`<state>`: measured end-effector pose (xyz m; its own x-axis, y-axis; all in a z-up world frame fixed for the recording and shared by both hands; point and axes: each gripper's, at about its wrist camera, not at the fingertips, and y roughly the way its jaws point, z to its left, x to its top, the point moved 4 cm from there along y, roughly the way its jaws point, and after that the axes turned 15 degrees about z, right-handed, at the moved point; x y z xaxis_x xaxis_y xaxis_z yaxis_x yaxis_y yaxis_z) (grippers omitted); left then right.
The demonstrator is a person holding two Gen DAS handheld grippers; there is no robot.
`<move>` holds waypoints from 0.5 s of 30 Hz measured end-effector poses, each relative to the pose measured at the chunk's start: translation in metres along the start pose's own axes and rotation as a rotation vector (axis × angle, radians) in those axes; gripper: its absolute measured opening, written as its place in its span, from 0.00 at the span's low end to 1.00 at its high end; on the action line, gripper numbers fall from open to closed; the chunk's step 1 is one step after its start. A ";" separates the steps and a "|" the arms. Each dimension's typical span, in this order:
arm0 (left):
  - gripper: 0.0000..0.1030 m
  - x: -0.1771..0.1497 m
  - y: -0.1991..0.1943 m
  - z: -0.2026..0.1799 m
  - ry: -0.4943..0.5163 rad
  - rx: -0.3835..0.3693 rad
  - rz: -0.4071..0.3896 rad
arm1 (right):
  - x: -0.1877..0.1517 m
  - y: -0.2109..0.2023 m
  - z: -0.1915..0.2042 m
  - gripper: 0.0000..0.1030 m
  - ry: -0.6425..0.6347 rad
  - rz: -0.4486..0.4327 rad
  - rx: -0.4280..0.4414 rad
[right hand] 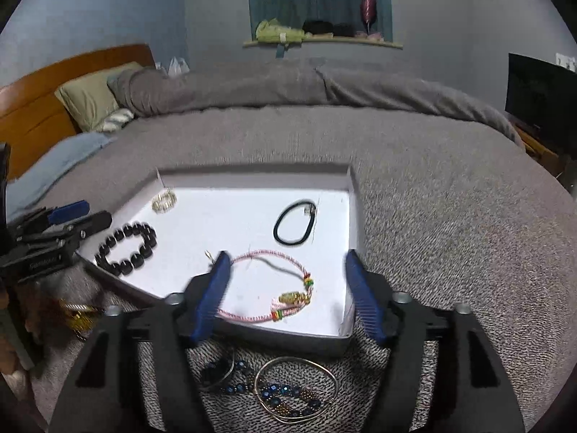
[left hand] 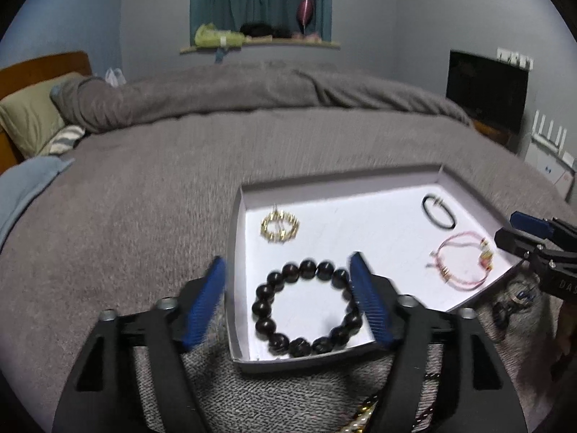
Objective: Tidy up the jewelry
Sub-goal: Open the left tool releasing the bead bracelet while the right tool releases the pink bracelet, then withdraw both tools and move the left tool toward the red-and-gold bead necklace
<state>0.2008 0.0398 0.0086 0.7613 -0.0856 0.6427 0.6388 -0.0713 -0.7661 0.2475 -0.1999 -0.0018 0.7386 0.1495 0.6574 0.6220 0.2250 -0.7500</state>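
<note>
Bangles [right hand: 295, 389] and blue beads [right hand: 274, 393] lie loose on the bed just below the wide, empty right claw [right hand: 285, 299], nearer it than the wide left claw [left hand: 288, 303] over the tray [left hand: 234, 252].

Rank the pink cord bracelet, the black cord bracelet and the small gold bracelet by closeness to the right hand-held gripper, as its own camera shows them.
1. Pink cord bracelet: between the fingers of the right hand-held gripper, at the tray's near edge.
2. Black cord bracelet: mid-tray, beyond it.
3. Small gold bracelet: far left corner.
</note>
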 end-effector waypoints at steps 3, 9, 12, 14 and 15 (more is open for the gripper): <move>0.85 0.000 -0.013 -0.002 -0.008 0.004 -0.053 | -0.001 -0.011 -0.006 0.92 0.027 -0.049 0.000; 0.93 -0.008 -0.029 -0.001 -0.035 0.024 -0.120 | -0.005 -0.024 -0.025 0.95 0.109 -0.104 -0.026; 0.93 -0.016 -0.028 -0.002 -0.039 0.034 -0.110 | -0.009 -0.026 -0.031 0.95 0.135 -0.109 -0.032; 0.93 -0.023 -0.028 -0.002 -0.035 0.045 -0.100 | -0.012 -0.028 -0.032 0.95 0.144 -0.119 -0.039; 0.93 -0.026 -0.029 -0.002 -0.031 0.052 -0.099 | -0.014 -0.030 -0.032 0.95 0.145 -0.122 -0.040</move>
<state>0.1621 0.0419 0.0137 0.6971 -0.0499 0.7153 0.7150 -0.0263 -0.6986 0.2271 -0.2398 0.0093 0.6847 -0.0177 0.7286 0.7172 0.1940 -0.6693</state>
